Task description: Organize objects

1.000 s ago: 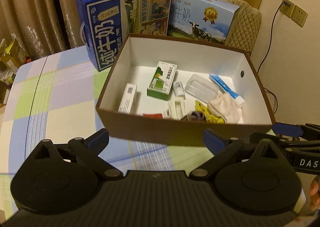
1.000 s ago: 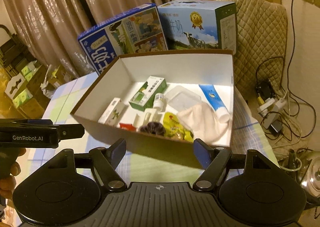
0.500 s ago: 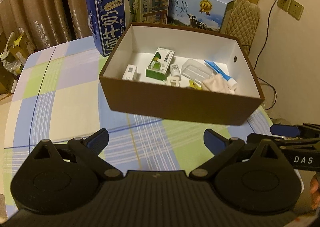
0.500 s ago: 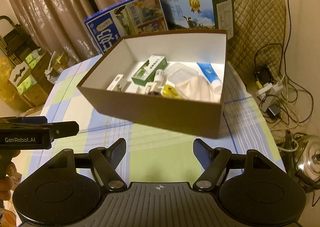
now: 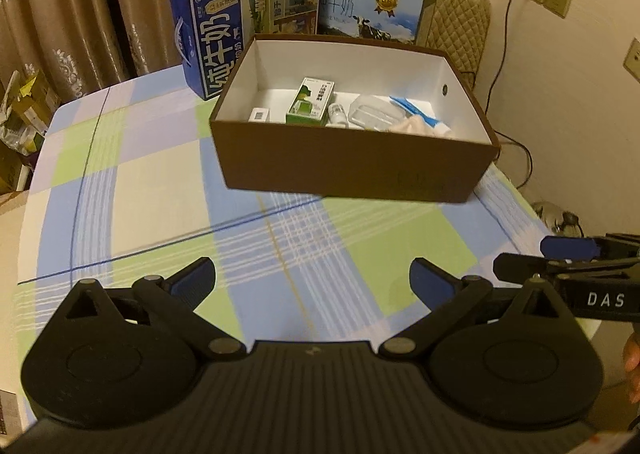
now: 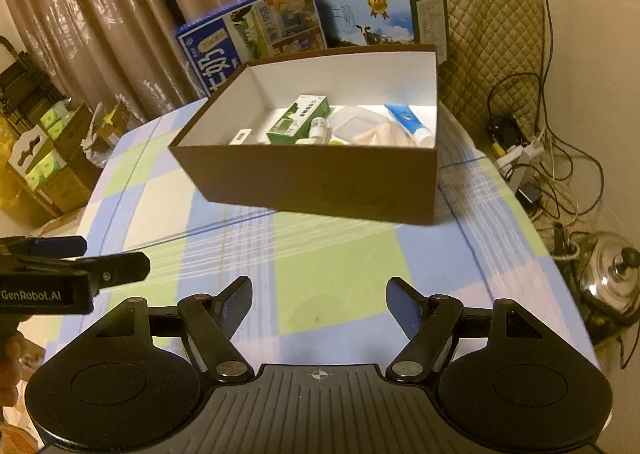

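A brown cardboard box (image 5: 352, 169) (image 6: 320, 181) with a white inside stands on the checked tablecloth. Inside it lie a green and white carton (image 5: 311, 101) (image 6: 298, 119), a small white bottle (image 5: 337, 113), a clear plastic case (image 5: 370, 113), a blue tube (image 6: 406, 119), a beige cloth (image 6: 380, 133) and a small white box (image 5: 259, 114). My left gripper (image 5: 314, 280) is open over the cloth, well short of the box. My right gripper (image 6: 319, 292) is open too, with nothing between its fingers. Each gripper shows at the edge of the other's view.
Two blue milk cartons (image 5: 244, 21) (image 5: 372, 9) stand behind the box. A quilted chair back (image 6: 492, 29) is at the far right. Cables and a power strip (image 6: 524, 157) and a steel pot (image 6: 608, 266) lie on the floor right of the table.
Both grippers have drawn back from the box towards the near edge of the table; the box now looks smaller and farther away. Both stay open.
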Demonstrator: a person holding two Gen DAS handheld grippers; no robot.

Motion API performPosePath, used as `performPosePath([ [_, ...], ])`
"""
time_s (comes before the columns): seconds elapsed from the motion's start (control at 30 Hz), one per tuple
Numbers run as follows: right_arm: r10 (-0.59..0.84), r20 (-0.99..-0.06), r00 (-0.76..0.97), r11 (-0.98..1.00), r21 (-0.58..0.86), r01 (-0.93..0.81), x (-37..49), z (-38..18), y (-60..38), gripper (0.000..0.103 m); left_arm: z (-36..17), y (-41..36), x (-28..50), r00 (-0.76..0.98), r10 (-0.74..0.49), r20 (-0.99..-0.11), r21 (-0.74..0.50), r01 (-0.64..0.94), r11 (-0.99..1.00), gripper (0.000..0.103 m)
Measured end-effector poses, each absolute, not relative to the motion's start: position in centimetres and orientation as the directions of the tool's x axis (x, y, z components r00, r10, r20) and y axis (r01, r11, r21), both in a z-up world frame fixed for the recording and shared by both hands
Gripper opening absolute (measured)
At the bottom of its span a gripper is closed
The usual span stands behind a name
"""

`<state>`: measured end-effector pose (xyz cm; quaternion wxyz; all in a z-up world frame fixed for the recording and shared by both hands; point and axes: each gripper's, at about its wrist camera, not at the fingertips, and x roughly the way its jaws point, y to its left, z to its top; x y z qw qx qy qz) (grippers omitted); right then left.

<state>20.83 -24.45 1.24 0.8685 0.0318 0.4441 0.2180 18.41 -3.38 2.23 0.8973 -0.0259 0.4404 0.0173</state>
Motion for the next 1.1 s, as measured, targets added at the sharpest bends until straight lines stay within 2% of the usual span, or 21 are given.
performPosePath([
  [0.6,0.362,-0.766,0.531,0.927,0.234,-0.295,12.4,1.4,-20.9,0.071,1.7,0.4,10.4,0.589,-0.031,-0.807,-0.042,-0.005,0.999,0.102],
  [1.1,0.341,-0.766,0.544,0.935,0.22,-0.277,9.4,1.5,-20.0,0.071,1.5,1.0,8.2,0.588,-0.056,-0.807,-0.053,0.023,0.998,0.102],
])
